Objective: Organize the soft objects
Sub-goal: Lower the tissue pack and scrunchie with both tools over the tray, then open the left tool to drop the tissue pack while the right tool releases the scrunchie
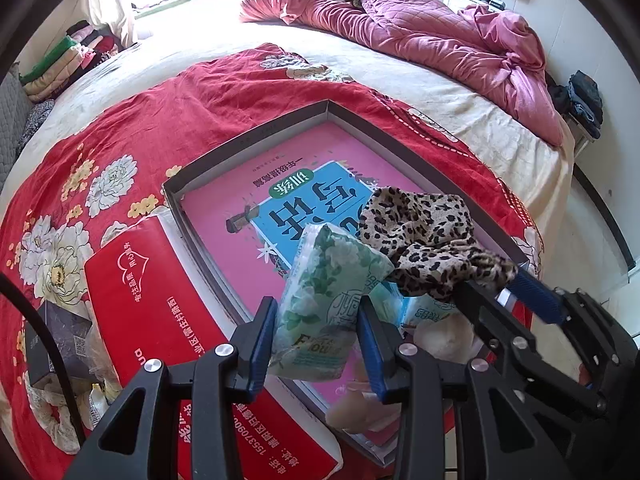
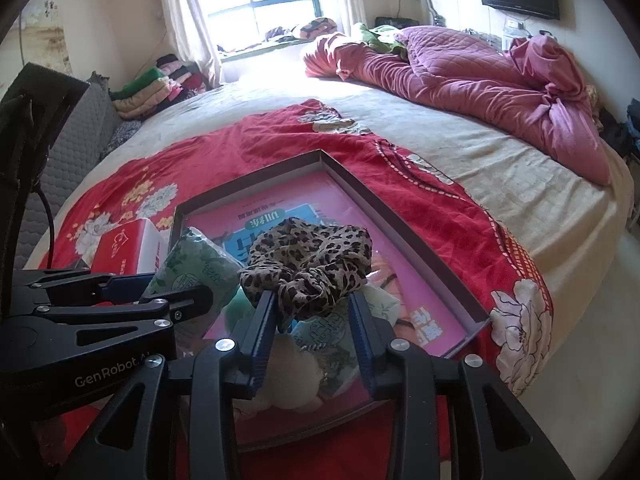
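Observation:
My left gripper [image 1: 316, 312] is shut on a green floral tissue pack [image 1: 332, 280] and holds it tilted above a shallow grey tray [image 1: 248, 136]. A pink book [image 1: 224, 216] covers the tray floor. My right gripper [image 2: 312, 304] stands open, and a leopard-print scrunchie [image 2: 312, 264] lies bunched between its fingertips, over the tray [image 2: 248, 184]. In the left wrist view the scrunchie [image 1: 424, 232] drapes over the right gripper [image 1: 494, 280]. Below it in the tray lie another green tissue pack [image 2: 320, 328] and a cream soft thing [image 2: 288, 368]. The left gripper [image 2: 180, 286] reaches in from the left.
A red tissue box [image 1: 148, 292] lies against the tray's left side, with a small black box [image 1: 60, 328] beyond it. All rest on a red floral blanket [image 1: 160, 112] on a bed. A pink quilt [image 1: 420, 28] is heaped at the far right; folded clothes [image 2: 160, 80] are stacked far left.

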### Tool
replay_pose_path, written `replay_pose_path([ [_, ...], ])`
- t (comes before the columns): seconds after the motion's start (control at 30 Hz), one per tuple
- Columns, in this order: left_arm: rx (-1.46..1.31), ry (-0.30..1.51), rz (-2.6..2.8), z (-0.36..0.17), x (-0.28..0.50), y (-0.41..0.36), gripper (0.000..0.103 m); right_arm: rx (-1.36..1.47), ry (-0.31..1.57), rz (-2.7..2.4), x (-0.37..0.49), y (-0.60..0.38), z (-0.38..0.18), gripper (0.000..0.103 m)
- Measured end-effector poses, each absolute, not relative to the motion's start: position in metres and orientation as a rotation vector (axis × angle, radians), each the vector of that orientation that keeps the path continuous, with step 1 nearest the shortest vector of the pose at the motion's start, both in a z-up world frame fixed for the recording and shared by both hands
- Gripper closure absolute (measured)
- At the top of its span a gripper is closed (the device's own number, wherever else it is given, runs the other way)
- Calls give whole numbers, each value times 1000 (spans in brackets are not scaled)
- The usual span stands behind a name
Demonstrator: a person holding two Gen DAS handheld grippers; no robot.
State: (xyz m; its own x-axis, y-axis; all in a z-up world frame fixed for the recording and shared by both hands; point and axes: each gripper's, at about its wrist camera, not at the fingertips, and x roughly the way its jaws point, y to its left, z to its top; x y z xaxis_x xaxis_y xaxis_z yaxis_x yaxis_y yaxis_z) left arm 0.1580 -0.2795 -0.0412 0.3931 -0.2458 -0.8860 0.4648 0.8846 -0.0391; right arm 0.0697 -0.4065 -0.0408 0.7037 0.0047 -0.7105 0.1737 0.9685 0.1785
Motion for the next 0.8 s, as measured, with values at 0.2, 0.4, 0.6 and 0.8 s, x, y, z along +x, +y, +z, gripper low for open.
replay_pose_path([
  [0.2,227,1079,-459,-41,158,-280,62,329,729,-122,59,-426,-29,49],
  [0.4,205,1085,-465,-41,157,-278,60,342,727,-150,56,-432,-27,46],
  [0.6,182,1091,-473,-40,156,-275,57,375,706,-168,52,-437,-22,44],
  [0.8,169,1084,-465,-37,155,-270,52,392,689,-175,49,-440,-17,44],
])
